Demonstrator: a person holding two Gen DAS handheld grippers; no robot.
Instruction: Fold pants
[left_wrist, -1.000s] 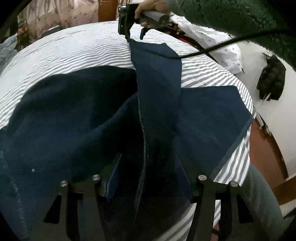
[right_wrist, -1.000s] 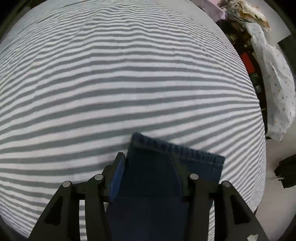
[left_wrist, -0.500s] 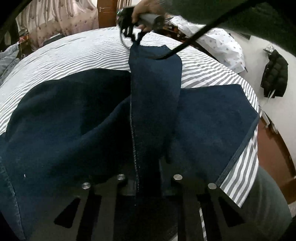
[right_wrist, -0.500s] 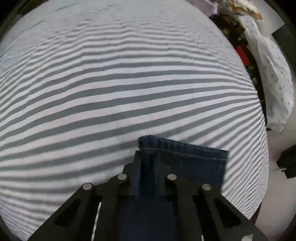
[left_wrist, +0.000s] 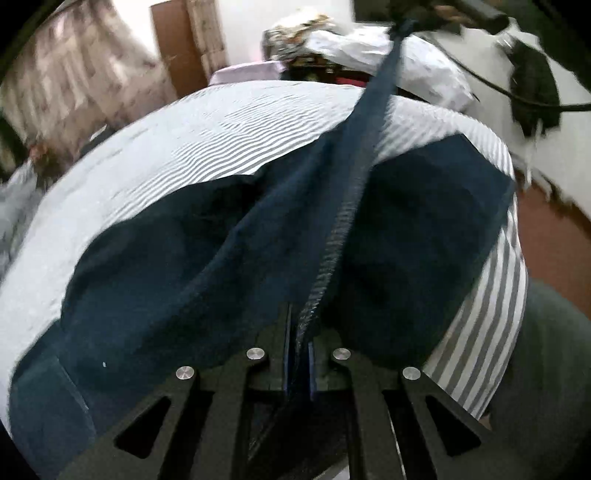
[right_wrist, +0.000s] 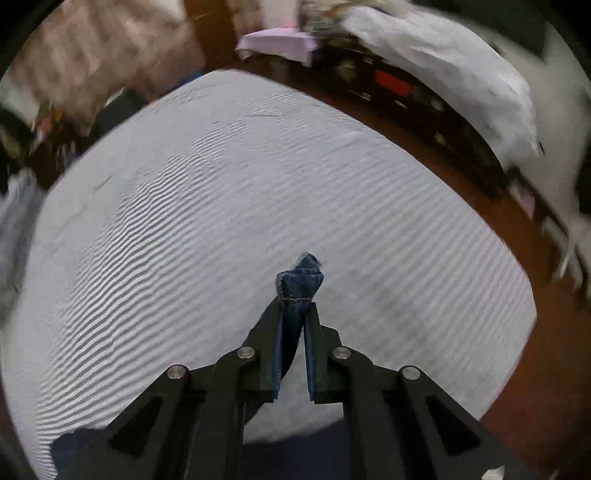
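Note:
Dark blue denim pants (left_wrist: 177, 266) lie spread on a grey-and-white striped bed (left_wrist: 207, 147). One pant leg (left_wrist: 354, 177) is lifted and stretched taut between my two grippers. My left gripper (left_wrist: 300, 332) is shut on the near part of that leg, by the seam. My right gripper (right_wrist: 295, 314) is shut on the leg's hem (right_wrist: 300, 282), which bunches out past the fingertips, high above the bed. The right gripper also shows at the top of the left wrist view (left_wrist: 410, 18), held by a hand.
The bed's right edge drops to a red-brown floor (left_wrist: 550, 236). A white spotted cloth (right_wrist: 443, 70) covers clutter beyond the bed. A dark jacket (left_wrist: 532, 88) lies on the floor at right. Curtains (left_wrist: 74, 81) and a wooden door (left_wrist: 181, 48) stand behind.
Both grippers have risen, pulling the pant leg up off the bed and taut. The hem that lay flat now hangs bunched in the right gripper. Both views tilted up toward the room.

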